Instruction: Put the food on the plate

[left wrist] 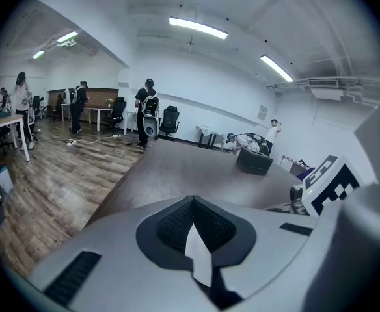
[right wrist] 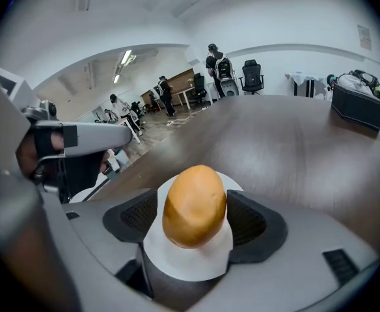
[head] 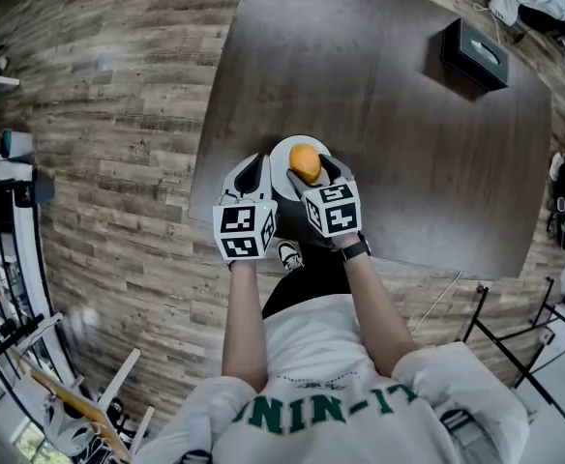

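Room: an office with a wood-plank floor (head: pixel 118 114); in the left gripper view, people (left wrist: pixel 148 112) stood far back beside desks and chairs.
Surface: a dark brown table (head: pixel 379 114), its near edge in front of the person.
Plate: a small white round plate (head: pixel 281 150) lay near that edge, under the right gripper's jaws.
Food: a smooth orange-brown oval food (head: pixel 305 162) stood on end over the plate's middle, between the right gripper's pads; whether its lower end rested on the plate could not be told.
Right gripper: the right gripper (right wrist: pixel 194 216) pointed steeply down, its jaws set wide, one pad against each side of the food, gripping it.
Left gripper: the left gripper (left wrist: pixel 193 223) had its jaws drawn together with nothing between them, and sat just left of the plate, close beside the right gripper.
Box: a black box (head: pixel 474 54) stood at the table's far right, well apart from the plate.
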`<act>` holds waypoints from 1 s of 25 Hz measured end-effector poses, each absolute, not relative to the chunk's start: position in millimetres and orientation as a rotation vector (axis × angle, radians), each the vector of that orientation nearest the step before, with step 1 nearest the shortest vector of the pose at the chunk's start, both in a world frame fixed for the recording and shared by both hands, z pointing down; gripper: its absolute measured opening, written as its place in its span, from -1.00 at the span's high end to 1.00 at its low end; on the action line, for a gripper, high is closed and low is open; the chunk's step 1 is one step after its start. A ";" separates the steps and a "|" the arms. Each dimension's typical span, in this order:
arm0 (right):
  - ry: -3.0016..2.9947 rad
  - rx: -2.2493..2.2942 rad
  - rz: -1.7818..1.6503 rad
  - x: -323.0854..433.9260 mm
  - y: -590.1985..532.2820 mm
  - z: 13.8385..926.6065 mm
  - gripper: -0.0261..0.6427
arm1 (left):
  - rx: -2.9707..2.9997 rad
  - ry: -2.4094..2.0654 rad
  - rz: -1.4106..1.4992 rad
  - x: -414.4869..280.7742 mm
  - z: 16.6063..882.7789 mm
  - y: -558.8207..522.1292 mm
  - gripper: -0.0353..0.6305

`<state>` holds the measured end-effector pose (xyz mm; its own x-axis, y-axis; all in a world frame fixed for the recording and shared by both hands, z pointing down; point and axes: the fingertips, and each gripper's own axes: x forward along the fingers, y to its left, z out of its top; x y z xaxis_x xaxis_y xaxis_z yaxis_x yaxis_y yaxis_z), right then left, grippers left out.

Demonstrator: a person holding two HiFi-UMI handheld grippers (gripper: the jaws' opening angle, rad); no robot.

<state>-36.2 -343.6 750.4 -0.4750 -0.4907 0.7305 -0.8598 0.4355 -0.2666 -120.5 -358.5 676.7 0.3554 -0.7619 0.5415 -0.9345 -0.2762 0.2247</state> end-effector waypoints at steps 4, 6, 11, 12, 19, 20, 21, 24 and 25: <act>-2.165 1.148 0.854 -35.5 -345.5 745.1 -0.31 | 2.119 -1.480 0.446 -119.7 673.3 -357.2 0.85; -2.166 1.156 0.848 -33.4 -345.9 743.4 -0.35 | 2.112 -1.493 0.437 -121.7 671.4 -355.6 0.85; -2.167 1.197 0.823 -22.1 -348.3 735.8 -0.38 | 2.101 -1.525 0.416 -125.4 664.2 -352.7 0.86; -2.171 1.206 0.820 -19.8 -348.7 732.8 -0.38 | 2.102 -1.529 0.414 -125.8 662.2 -351.9 0.85; -2.210 1.291 0.786 -4.8 -354.2 702.1 -0.31 | 2.112 -1.569 0.397 -132.0 640.9 -348.4 0.86; -2.223 1.311 0.770 -2.8 -355.3 695.3 -0.27 | 2.118 -1.575 0.393 -132.4 636.5 -348.1 0.86; -2.236 1.327 0.755 -1.2 -355.8 688.2 -0.24 | 2.125 -1.581 0.389 -132.7 631.9 -347.3 0.86; -2.270 1.359 0.716 1.8 -353.8 667.3 -0.17 | 2.144 -1.598 0.377 -133.2 617.3 -342.0 0.85; -2.282 1.368 0.705 2.9 -352.9 659.9 -0.14 | 2.150 -1.603 0.373 -132.7 612.2 -339.9 0.86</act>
<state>2.9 -352.9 659.9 -0.4497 -0.6965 0.5592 -0.8905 0.3980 -0.2204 -132.7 -339.9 612.2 0.2953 -0.8387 0.4575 -0.9546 -0.2390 0.1780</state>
